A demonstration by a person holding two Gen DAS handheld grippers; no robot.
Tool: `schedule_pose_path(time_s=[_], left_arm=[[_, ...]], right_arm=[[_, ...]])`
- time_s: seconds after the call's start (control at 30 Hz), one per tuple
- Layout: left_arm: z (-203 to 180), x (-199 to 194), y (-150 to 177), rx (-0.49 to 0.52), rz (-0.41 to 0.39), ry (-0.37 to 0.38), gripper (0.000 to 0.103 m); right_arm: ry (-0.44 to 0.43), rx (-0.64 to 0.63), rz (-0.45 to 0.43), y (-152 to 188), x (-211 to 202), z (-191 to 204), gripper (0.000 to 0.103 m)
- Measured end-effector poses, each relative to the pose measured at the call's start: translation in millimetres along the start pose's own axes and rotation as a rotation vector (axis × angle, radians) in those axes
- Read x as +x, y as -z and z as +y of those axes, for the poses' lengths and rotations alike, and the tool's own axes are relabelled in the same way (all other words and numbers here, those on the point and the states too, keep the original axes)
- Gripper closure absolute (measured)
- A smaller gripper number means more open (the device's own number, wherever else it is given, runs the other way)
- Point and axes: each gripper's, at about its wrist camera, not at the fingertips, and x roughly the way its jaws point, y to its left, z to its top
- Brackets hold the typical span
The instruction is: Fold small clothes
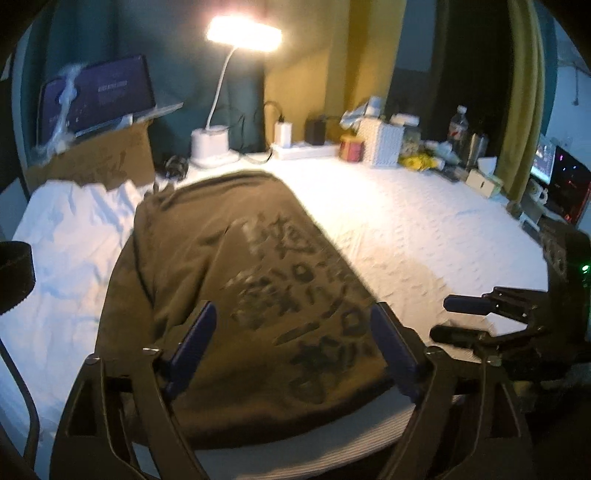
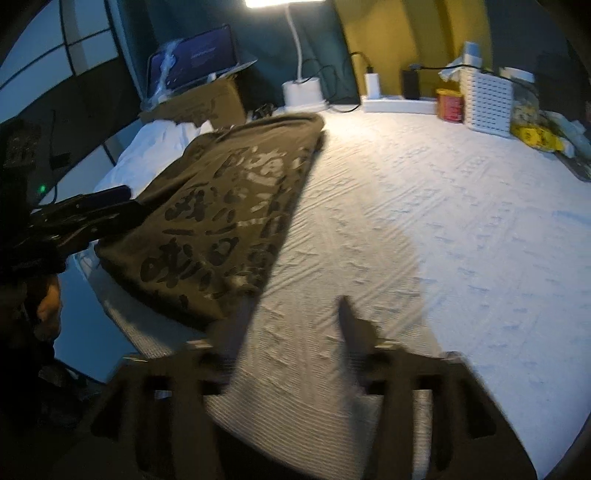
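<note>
A dark olive T-shirt (image 1: pixel 236 280) with a large dark print lies folded lengthwise into a long strip on the white bed (image 1: pixel 406 229). My left gripper (image 1: pixel 293 314) is open above the shirt's near end, one finger on each side of the print, holding nothing. My right gripper (image 2: pixel 291 306) is open and empty over bare sheet just right of the shirt (image 2: pixel 221 206). It also shows in the left wrist view (image 1: pixel 452 317), at the right. The left gripper shows in the right wrist view (image 2: pixel 114 197) at the shirt's left edge.
A lit desk lamp (image 1: pixel 243 33), a cardboard box (image 1: pixel 99 162) with a laptop on it, a power strip (image 1: pixel 306 149), a white basket (image 1: pixel 384 144), bottles and clutter line the far edge. Crumpled white cloth (image 1: pixel 74 229) lies left of the shirt. A monitor (image 1: pixel 565 184) stands at the right.
</note>
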Motion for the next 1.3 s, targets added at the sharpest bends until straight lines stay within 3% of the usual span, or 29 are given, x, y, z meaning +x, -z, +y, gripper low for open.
schedule_pose_path(time_s=[0.37, 0.43, 0.73, 0.93, 1.3], left_arm=[[-40, -3, -14, 0.065, -0.056, 0.042, 0.016], [-45, -5, -18, 0.058, -0.087, 0.048, 0.001], [-70, -15, -36, 0.085, -0.192, 0.073, 0.001], [-79, -19, -47, 0.117, -0.217, 0.054, 0.001], [-81, -47, -69, 0.126, -0.331, 0.055, 0.001]], right_arm=[[0.098, 0.061, -0.068, 1, -35, -37, 0.042], [0.124, 0.074, -0.083, 0, -42, -45, 0.042], [0.233, 0.100, -0.157, -11, -80, -77, 0.041], [0.295, 0.111, -0.223, -24, -109, -89, 0.041], [0.376, 0.081, -0.362, -46, -169, -88, 0.041]])
